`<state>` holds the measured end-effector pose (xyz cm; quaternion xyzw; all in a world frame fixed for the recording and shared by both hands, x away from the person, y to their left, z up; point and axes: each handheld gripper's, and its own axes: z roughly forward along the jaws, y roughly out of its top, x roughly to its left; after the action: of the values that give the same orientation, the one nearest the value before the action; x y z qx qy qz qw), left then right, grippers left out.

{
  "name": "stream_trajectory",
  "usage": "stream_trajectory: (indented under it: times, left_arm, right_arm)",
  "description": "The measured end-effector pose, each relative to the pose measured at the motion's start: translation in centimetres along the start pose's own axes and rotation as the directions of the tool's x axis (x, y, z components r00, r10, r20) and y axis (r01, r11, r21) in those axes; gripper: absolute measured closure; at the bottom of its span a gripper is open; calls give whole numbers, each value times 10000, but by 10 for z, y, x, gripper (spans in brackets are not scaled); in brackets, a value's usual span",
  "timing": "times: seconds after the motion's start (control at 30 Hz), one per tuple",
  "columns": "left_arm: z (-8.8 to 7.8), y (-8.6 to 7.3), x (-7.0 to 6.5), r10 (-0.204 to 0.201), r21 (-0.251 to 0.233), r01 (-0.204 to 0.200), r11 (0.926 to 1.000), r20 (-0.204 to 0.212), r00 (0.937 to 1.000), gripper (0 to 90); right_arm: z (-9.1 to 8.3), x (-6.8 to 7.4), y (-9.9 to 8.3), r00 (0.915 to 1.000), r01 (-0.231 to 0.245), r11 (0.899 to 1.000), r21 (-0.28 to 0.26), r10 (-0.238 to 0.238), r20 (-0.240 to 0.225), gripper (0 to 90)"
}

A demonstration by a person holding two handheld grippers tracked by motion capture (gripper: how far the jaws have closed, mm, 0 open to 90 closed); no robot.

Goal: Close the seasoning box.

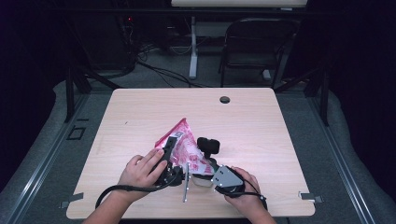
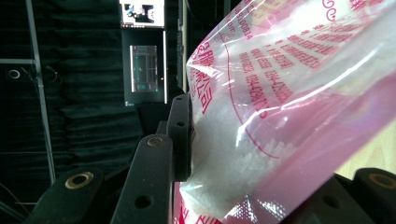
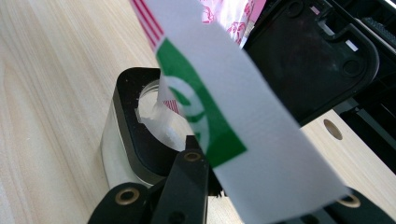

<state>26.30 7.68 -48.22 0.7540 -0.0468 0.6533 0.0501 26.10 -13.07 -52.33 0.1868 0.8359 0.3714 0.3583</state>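
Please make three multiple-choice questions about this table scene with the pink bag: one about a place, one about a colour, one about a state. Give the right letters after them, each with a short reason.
1. Where does the small clear container with the black top stand?
A. on the wooden table, under the lower end of the bag
B. on the chair behind the table
C. on the floor beside the table

2. What colour is the printing on the clear plastic bag?
A. blue
B. pink-red
C. yellow

3. What is the state of the left gripper?
A. open and far from the bag
B. lying unused on the table
C. closed on the bag

Answers:
1 A: the right gripper view shows it on the table below the bag's corner.
2 B: the characters and lines on the bag are pink-red.
3 C: in the left gripper view a jaw pad presses on the bag's side.
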Motion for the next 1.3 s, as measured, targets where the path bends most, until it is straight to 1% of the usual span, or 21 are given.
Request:
stream_trajectory:
  times: [0.1, 0.13, 0.17, 0.2, 0.23, 0.27, 0.33, 0.63, 0.67, 0.87, 0.9, 1.2, 1.3]
  left_arm:
    - [0, 0, 0, 13, -24, -13, 10000, -16, 10000, 714]
    - [0, -1, -1, -78, 43, 77, 10000, 125, 9999, 714]
    - [0, -1, -1, -50, 45, 49, 10000, 101, 9999, 714]
    - [2, -2, -2, -74, -109, 73, 9999, -41, 10000, 714]
    - [1, -2, -1, -83, 33, 83, 10000, 93, 9999, 715]
    - [1, -2, -1, -129, 8, 129, 9999, 97, 9999, 715]
    - [0, -3, -2, -206, 101, 203, 9997, 238, 9995, 716]
    - [1, -4, -3, -250, 117, 247, 9996, 296, 9992, 718]
    - [1, -5, -4, -329, 152, 323, 9994, 390, 9987, 718]
    - [1, -5, -4, -420, 124, 416, 9991, 389, 9984, 719]
    - [1, -5, -4, -495, 147, 488, 9987, 455, 9977, 719]
    - [2, -5, -6, -553, 186, 543, 9983, 586, 9967, 720]
    - [3, -6, -7, -733, 165, 723, 9972, 694, 9949, 720]
  right_arm:
    - [-1, 0, 0, 10000, 11, 10000, 5, -11, 20, 900]
    - [-1, 0, 0, 10000, 11, 10000, 7, -11, 20, 900]
    - [-1, 0, 0, 10000, 9, 10000, -6, -9, 8, 900]
    - [-1, 0, 0, 10000, 21, 10000, -10, -21, 29, 900]
    - [-1, 0, 0, 10000, 24, 10000, -15, -24, 26, 900]
    - [-1, 0, 0, 10000, 23, 10000, -21, -23, 37, 900]
    - [-2, 0, 0, 10000, 43, 10000, -17, -43, 3, 900]
    - [-3, 0, 1, 10000, 33, 10000, -60, -33, 15, 900]
    - [-4, 0, 1, 10000, 41, 10000, -56, -41, 22, 900]
    - [-4, 0, 0, 10000, 39, 10000, -91, -39, 40, 900]
    - [-5, 0, 0, 10000, 38, 9999, -95, -37, 42, 900]
    - [-6, 0, 0, 10000, 24, 9999, -130, -23, 79, 900]
    - [-6, 0, -1, 10000, 19, 9999, -99, -18, 98, 899]
